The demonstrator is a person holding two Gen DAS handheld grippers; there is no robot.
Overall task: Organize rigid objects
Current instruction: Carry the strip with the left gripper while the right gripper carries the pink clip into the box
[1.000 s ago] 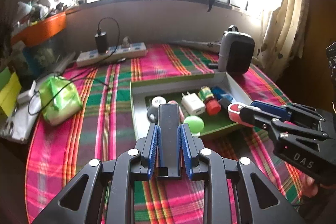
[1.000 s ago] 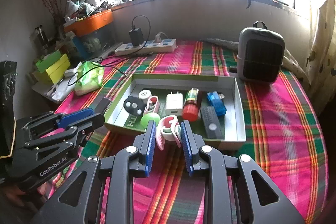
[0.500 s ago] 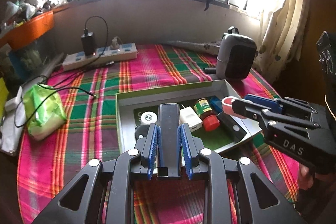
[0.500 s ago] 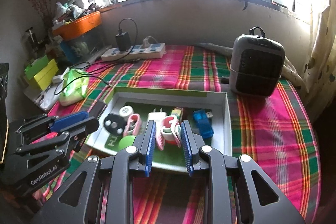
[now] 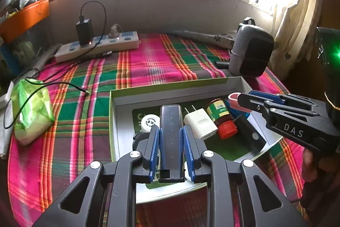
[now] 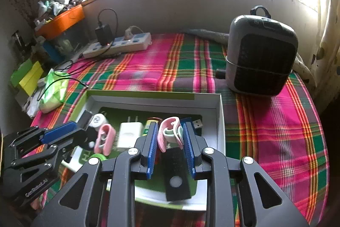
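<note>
Black and slab-shaped, the remote is clamped between the left gripper fingers, its long axis running straight ahead along them and out over the tray. It hangs above the tray's left half, with the white charger and the red-capped bottle lying just to its right on the floor below. The right gripper is closed on a pink-and-mint clip, held above the tray's right half, over a second black remote (a matching pink clip lies further left). Each hand is nearer its own side, so I judge each load goes down ahead of its fingers, lengthwise for the remote.
</note>
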